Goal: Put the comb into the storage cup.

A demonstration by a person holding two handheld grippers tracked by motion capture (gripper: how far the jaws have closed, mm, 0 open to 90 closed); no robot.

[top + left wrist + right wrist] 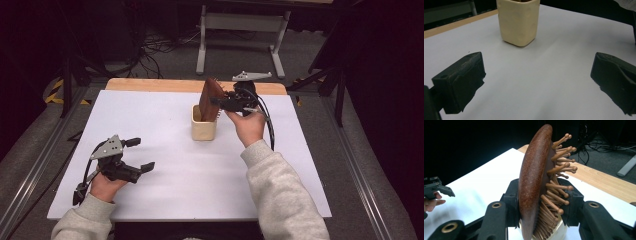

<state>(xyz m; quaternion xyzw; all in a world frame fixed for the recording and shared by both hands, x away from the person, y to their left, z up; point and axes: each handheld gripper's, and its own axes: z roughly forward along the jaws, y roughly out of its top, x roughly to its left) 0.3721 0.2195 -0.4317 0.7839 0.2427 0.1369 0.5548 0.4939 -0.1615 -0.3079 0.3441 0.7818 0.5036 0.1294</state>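
Your right gripper clamps the brush, which stands with its lower end in the cup. You look mid-placement; next, release it gently. Your left gripper rests wide apart, holding nothing.

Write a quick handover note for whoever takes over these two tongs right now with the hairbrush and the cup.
Right tongs: shut on the wooden hairbrush, jaws clamping its back and its bristle side. The brush stands upright with its lower end inside the cream cup.
Left tongs: open, holding nothing, low over the white table on the near left, pointed at the cup.
Cup: upright near the table's middle.
Done: brush is gripped and partly in the cup.
Left: whether it is going in or coming out cannot be told; either release it or lift it clear. The left tongs could steady the cup.
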